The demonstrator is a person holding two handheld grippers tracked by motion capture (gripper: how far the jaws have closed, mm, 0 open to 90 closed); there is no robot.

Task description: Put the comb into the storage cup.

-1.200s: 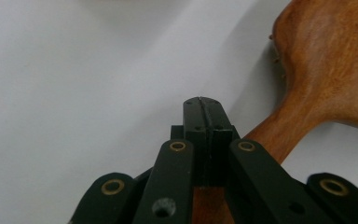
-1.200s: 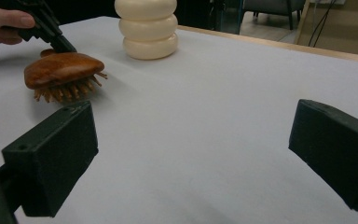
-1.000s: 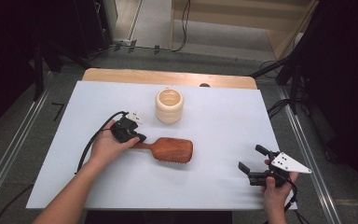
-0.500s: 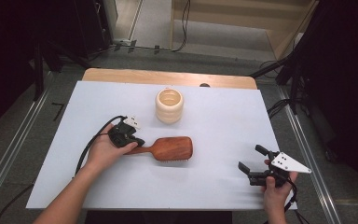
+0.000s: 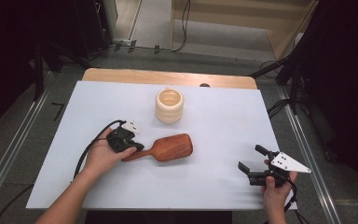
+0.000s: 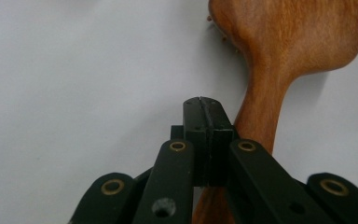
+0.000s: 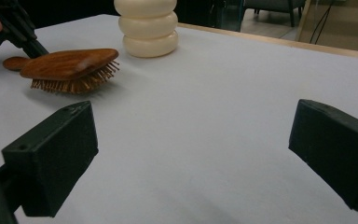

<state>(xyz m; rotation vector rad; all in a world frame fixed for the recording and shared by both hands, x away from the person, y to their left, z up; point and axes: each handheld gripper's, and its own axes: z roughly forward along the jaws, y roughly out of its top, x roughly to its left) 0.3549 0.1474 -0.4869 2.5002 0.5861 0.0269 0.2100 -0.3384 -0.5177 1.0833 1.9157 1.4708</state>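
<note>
Wood is what I see first: a brown brush (image 5: 163,149) lies flat in the middle of the white table (image 5: 223,121), bristles down, its handle pointing at my left gripper (image 5: 129,146). In the left gripper view the jaws are pressed tight together with nothing between them, and they sit just beside the handle (image 6: 261,116), maybe touching its side. So I am not holding the brush. If I push from here, I think the shut jaws could just shove the handle, and the brush could spin or slide away. If I lift, nothing comes up. I would have to open first, and the jaws might then bump the handle. The cream cup (image 5: 169,105) stands behind the brush, apart from it, and a sliding brush could knock it. My right gripper (image 5: 252,163) hovers near the right front of the table, its fingers (image 7: 51,158) spread wide with nothing in them. Some things I cannot see: the handle's end is hidden under my gripper, I cannot tell whether the cup holds anything, and the room around the table is too dark to make out.
</note>
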